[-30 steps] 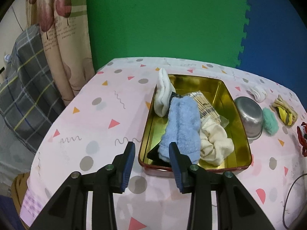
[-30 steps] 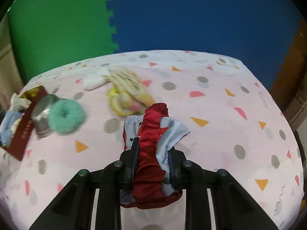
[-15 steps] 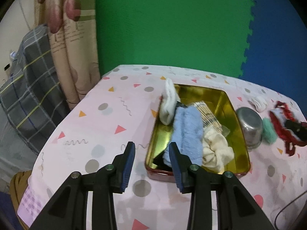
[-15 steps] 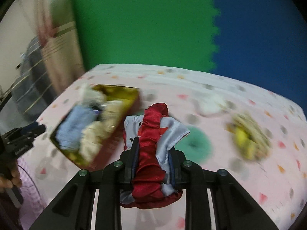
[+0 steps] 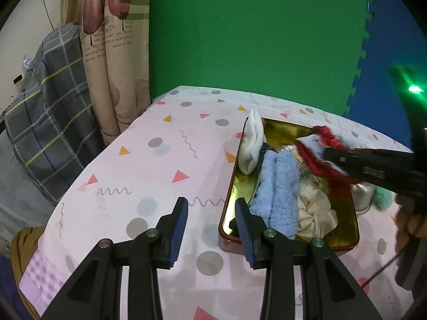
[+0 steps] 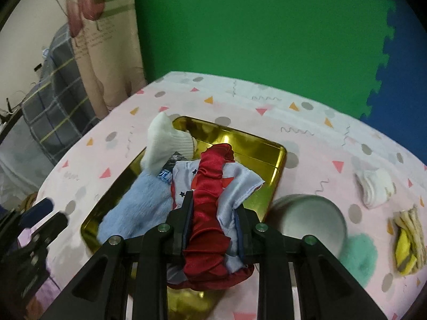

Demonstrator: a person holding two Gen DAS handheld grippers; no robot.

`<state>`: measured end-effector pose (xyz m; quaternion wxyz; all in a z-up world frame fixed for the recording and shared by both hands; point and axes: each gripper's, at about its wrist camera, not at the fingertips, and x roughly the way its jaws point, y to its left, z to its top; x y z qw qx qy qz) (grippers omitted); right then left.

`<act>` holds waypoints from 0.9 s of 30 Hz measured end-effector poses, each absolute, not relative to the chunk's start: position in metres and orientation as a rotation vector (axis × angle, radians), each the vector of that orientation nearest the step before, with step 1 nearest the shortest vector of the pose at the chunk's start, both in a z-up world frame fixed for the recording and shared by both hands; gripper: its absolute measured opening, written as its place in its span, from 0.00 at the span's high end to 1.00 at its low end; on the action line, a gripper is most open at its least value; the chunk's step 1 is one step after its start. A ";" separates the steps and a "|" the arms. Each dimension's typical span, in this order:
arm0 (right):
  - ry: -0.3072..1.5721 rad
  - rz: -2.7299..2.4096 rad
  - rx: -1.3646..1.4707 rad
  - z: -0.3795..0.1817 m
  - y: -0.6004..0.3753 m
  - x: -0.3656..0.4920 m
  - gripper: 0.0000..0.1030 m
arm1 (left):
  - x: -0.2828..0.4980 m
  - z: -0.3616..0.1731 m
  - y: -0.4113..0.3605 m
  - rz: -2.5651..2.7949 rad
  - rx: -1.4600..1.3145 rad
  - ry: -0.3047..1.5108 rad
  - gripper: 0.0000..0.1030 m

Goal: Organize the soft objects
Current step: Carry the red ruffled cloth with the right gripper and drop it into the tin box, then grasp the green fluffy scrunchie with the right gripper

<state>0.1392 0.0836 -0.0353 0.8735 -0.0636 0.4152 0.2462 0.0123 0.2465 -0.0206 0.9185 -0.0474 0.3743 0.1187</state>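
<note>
Two blue-padded fingers of my left gripper (image 5: pixel 210 226) are standing apart with nothing between them, hovering over the pink patterned tablecloth (image 5: pixel 160 165) at the near left corner of the gold rectangular metal tin (image 5: pixel 344 237). Inside the tin a fluffy light-blue sock (image 5: pixel 277 194) is lying beside a cream satin scrunchie (image 5: pixel 315 213), and a white sock (image 5: pixel 250 144) is draping over the far left rim. My right gripper is reaching in from the right, carrying the red and pale-blue satin scrunchie (image 5: pixel 320 157) above the tin.

Looking along my right gripper (image 6: pixel 213 213), its jaws are clamping that scrunchie (image 6: pixel 210 194), which is bunching up between the pads over the tin (image 6: pixel 256 146). To the right, on the cloth, a round steel bowl (image 6: pixel 309 221) is sitting just beside the tin, a mint-green fuzzy scrunchie (image 6: pixel 360 253) is touching it, and a folded white sock (image 6: pixel 376 186) and a yellow-and-beige striped scrunchie (image 6: pixel 408 237) are lying farther out.
</note>
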 end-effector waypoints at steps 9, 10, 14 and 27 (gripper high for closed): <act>0.915 0.498 -0.122 -0.054 0.093 0.156 0.63 | 0.015 -0.026 0.246 0.239 -0.094 0.787 0.64; 0.903 0.493 -0.123 -0.052 0.092 0.153 0.61 | 0.015 -0.027 0.245 0.234 -0.093 0.788 0.64; 0.822 0.496 -0.144 -0.034 0.081 0.134 0.50 | 0.014 -0.028 0.245 0.223 -0.099 0.791 0.64; 0.857 0.230 -0.089 -0.042 -0.064 0.129 0.49 | 0.014 -0.029 0.242 0.215 -0.090 0.796 0.64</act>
